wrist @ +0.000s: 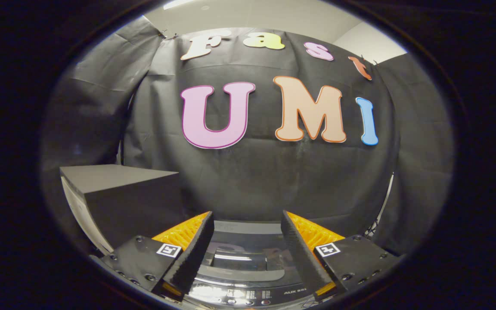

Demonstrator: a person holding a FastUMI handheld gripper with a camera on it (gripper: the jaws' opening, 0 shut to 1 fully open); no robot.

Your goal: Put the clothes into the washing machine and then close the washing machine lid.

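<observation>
The washing machine (pixel 241 275) lies below and between my fingers. I see its dark glossy top, a window-like lid panel (pixel 239 260) and a strip of controls nearest me. The lid looks flat and down, with reflections on it. My gripper (pixel 246 218) hovers above the machine, fingers spread wide apart with nothing between them. One finger (pixel 196 247) stands left of the lid panel, the other to its right. No clothes are in sight.
A grey box-like block (pixel 123 193) stands to the left of the machine, its flat top higher than the machine's. The black cloth wall (pixel 265 181) hangs close behind the machine. A thin cable or stand (pixel 381 215) runs down at the right.
</observation>
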